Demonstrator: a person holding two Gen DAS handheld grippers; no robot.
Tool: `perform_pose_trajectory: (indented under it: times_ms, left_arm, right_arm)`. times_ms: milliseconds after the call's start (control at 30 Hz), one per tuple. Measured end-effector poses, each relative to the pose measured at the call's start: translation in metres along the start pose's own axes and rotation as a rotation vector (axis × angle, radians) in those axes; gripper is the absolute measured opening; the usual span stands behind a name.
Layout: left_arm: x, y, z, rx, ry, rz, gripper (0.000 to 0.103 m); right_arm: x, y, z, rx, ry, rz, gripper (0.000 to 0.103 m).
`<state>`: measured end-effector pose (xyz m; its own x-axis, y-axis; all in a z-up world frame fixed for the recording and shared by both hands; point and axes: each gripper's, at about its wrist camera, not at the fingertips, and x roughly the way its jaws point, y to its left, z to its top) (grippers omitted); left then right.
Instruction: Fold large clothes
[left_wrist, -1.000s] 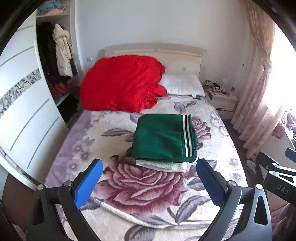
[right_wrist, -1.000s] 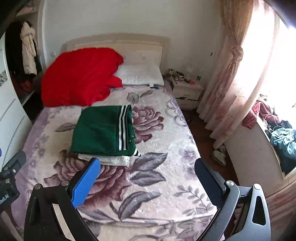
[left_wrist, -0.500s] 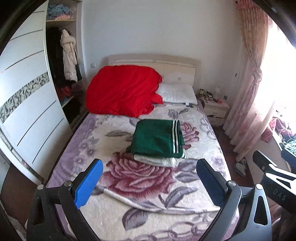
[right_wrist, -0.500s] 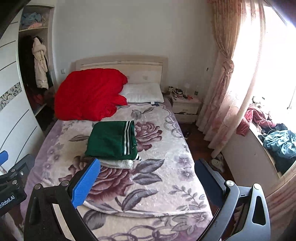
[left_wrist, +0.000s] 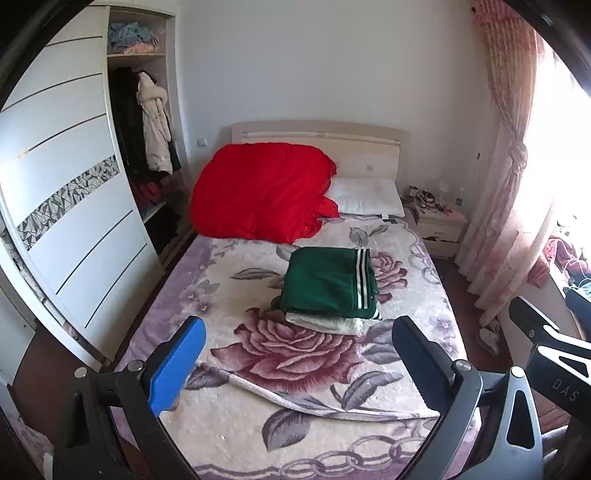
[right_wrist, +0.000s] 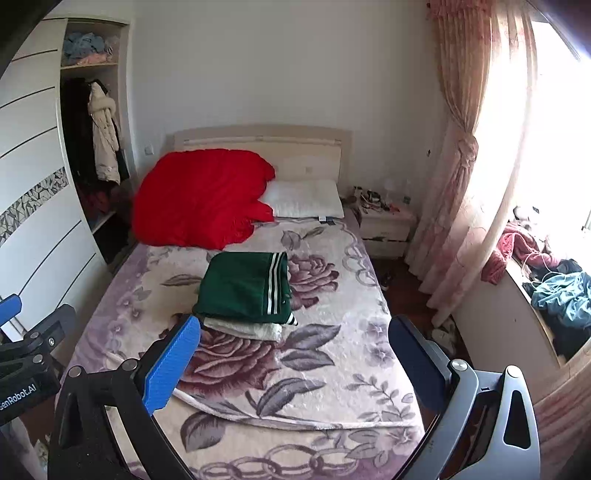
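A folded green garment with white stripes (left_wrist: 328, 282) lies on a folded white garment (left_wrist: 325, 323) in the middle of the bed (left_wrist: 236, 295). The stack also shows in the right wrist view: the green garment (right_wrist: 243, 286) on the white one (right_wrist: 245, 328). My left gripper (left_wrist: 299, 341) is open and empty, held back above the bed's foot, well short of the stack. My right gripper (right_wrist: 293, 339) is open and empty, also held back above the bed's foot. Each gripper shows at the edge of the other's view.
A red blanket (left_wrist: 260, 192) and a white pillow (left_wrist: 367, 197) lie at the head of the bed. A white wardrobe (left_wrist: 70, 221) stands on the left, a nightstand (left_wrist: 439, 225) and curtains (left_wrist: 506, 192) on the right. Loose clothes (right_wrist: 561, 295) pile by the window.
Both grippers have pulled back and up from the bed, so the stack looks smaller and farther away. The stack has not moved. Both grippers stay open.
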<state>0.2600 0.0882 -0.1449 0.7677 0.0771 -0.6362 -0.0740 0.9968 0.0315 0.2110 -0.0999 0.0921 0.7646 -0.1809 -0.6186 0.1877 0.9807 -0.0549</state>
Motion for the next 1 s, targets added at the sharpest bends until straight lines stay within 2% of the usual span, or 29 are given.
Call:
perform_pose_trajectory:
  times_ms: [1000]
  left_arm:
    - [-0.0094,-0.0063,-0.001,-0.003,-0.015,0.01,0.103]
  right_arm:
    - [-0.0086,-0.0098,0.0075,-0.009,-0.026,0.028,0.103]
